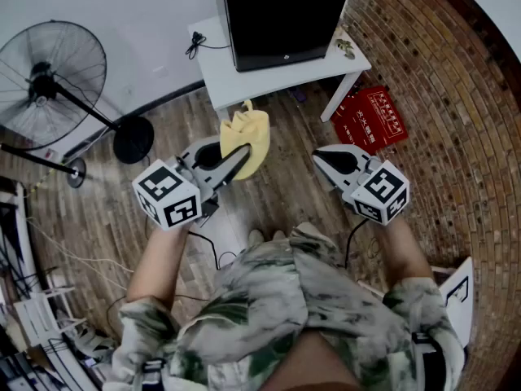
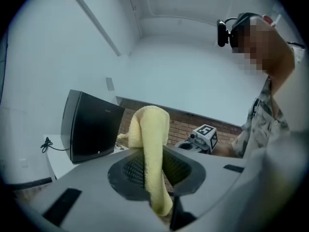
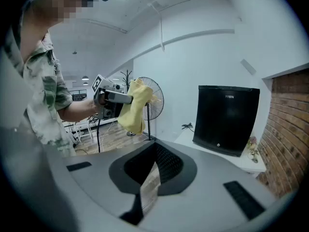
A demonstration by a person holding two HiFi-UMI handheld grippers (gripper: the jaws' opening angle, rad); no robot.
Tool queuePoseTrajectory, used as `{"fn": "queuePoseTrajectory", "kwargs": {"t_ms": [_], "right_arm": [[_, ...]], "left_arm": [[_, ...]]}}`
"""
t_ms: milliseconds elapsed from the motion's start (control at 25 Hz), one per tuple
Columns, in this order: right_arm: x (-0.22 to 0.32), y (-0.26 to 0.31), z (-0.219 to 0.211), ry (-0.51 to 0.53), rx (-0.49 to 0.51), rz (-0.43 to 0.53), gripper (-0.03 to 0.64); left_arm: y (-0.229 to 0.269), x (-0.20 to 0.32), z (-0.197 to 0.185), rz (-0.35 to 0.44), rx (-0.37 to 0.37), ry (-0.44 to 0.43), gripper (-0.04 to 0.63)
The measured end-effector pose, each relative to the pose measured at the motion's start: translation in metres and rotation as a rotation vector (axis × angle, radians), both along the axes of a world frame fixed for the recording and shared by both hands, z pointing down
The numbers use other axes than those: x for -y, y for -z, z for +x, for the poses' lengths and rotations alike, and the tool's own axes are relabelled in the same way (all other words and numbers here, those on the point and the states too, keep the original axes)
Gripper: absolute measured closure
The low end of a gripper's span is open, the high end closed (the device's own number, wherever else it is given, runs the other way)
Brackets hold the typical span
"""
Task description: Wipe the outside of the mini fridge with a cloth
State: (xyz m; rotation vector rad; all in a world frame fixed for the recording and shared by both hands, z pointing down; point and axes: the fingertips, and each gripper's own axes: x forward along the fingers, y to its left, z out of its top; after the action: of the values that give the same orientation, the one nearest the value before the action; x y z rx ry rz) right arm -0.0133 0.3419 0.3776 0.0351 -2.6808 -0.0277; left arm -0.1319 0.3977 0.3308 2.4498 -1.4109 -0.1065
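Observation:
The black mini fridge (image 1: 285, 15) stands on a low white table (image 1: 244, 80) ahead of me; it also shows in the left gripper view (image 2: 89, 127) and the right gripper view (image 3: 227, 117). My left gripper (image 1: 240, 157) is shut on a yellow cloth (image 1: 247, 139), held in the air short of the table. The cloth (image 2: 152, 144) hangs folded between the jaws (image 2: 157, 178). My right gripper (image 1: 321, 157) is level with it, to the right, holding nothing. Its jaws (image 3: 152, 178) stand a narrow slit apart, with floor showing through.
A standing fan (image 1: 53, 72) is at the left on the wooden floor. A red carton (image 1: 370, 119) lies by the table's right leg near the brick wall (image 1: 456, 96). Small items (image 1: 346, 46) sit on the table's right end. A cable (image 1: 195, 43) is plugged in left of the fridge.

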Motion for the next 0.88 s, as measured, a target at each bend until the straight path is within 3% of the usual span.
{"fn": "queuePoseTrajectory", "kwargs": {"t_ms": [200, 400, 680, 880], "right_arm": [[0.006, -0.006, -0.014, 0.037, -0.014, -0.002, 0.597], [0.048, 0.002, -0.021, 0.118, -0.046, 0.030, 0.597], [0.120, 0.026, -0.019, 0.331, -0.076, -0.016, 0.594], [0.184, 0.035, -0.010, 0.429, -0.106, 0.007, 0.575]], "left_arm": [[0.003, 0.013, -0.002, -0.003, 0.028, -0.020, 0.515], [0.027, 0.055, 0.002, 0.005, 0.096, -0.033, 0.515], [0.075, 0.169, 0.005, 0.011, 0.321, 0.022, 0.516], [0.129, 0.262, 0.006, 0.028, 0.493, 0.076, 0.517]]}}
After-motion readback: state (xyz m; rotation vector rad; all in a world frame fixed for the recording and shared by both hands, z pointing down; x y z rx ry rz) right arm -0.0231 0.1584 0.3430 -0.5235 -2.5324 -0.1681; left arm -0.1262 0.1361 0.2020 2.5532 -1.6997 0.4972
